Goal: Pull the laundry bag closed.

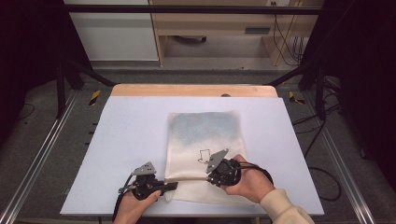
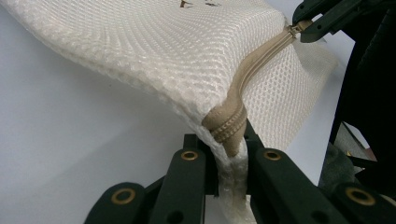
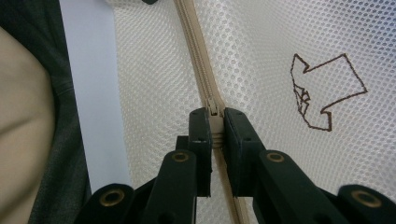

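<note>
A white mesh bag (image 1: 205, 130) lies flat on the table with something bluish inside and a brown outline logo (image 3: 322, 91) on it. Its beige zipper (image 1: 187, 178) runs along the near edge. My left gripper (image 1: 173, 185) is shut on the bag's near-left corner, where the zipper end (image 2: 229, 128) folds over between the pads (image 2: 224, 144). My right gripper (image 1: 208, 178) is shut on the zipper pull (image 3: 215, 122), partway along the zipper. In the left gripper view, the right gripper (image 2: 322, 21) pinches the pull (image 2: 295, 29) at the far end of the raised edge.
The bag rests on a pale table top (image 1: 130, 140) with a wooden strip (image 1: 191, 90) along the far edge. Black frame posts and floor rails flank the table. A cream sleeve (image 1: 285, 205) enters at the bottom right.
</note>
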`<action>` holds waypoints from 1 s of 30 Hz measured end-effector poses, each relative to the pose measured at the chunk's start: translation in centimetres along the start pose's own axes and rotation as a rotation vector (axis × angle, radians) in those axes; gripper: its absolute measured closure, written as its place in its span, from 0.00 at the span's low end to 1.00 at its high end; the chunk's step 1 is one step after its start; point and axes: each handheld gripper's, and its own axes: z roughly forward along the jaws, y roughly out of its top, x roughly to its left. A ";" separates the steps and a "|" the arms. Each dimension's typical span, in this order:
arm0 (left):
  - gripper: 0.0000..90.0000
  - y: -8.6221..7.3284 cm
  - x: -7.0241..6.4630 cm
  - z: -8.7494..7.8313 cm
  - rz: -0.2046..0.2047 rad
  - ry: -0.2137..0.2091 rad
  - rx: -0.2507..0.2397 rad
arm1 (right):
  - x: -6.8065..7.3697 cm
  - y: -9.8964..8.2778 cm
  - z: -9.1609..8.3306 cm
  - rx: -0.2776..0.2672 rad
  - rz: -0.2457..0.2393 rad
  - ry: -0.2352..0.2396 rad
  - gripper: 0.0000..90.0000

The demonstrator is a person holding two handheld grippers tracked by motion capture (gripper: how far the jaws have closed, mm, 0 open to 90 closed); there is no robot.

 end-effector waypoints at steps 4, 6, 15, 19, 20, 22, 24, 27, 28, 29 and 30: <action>0.94 0.0 0.0 0.0 0.003 -0.001 0.000 | 0.0 -0.1 -0.1 -0.004 0.003 -0.001 0.91; 0.94 0.0 0.0 0.0 0.003 -0.001 0.000 | 0.0 -0.1 -0.2 -0.004 0.002 -0.001 0.91; 0.94 0.0 -0.1 0.0 0.004 -0.001 -0.006 | 0.0 0.0 -0.4 -0.009 -0.007 -0.007 0.91; 0.94 0.0 -0.1 0.0 0.005 -0.001 -0.003 | 0.0 -0.1 -0.4 -0.010 -0.010 -0.009 0.91; 0.94 0.0 -0.1 -0.1 0.007 0.001 -0.004 | 0.0 -0.2 -0.4 -0.014 -0.009 -0.007 0.91; 0.94 0.0 -0.1 0.0 0.007 0.001 -0.002 | 0.0 -0.3 -0.4 -0.012 -0.005 -0.010 0.91; 0.94 0.0 -0.1 0.0 0.008 0.001 -0.002 | 0.0 -0.3 -0.5 -0.015 -0.005 -0.007 0.91; 0.94 0.0 -0.1 0.0 0.008 0.001 -0.006 | -0.1 -0.3 -0.6 -0.015 -0.002 -0.008 0.91; 0.94 0.0 -0.2 0.0 0.009 0.002 -0.006 | -0.1 -0.4 -0.6 -0.015 -0.003 -0.007 0.91; 0.94 0.0 -0.1 0.0 0.009 0.002 -0.006 | -0.1 -0.4 -0.6 -0.014 -0.003 -0.007 0.91; 0.94 0.0 -0.1 0.0 0.010 0.004 -0.005 | -0.1 -0.4 -0.6 -0.014 -0.002 -0.007 0.91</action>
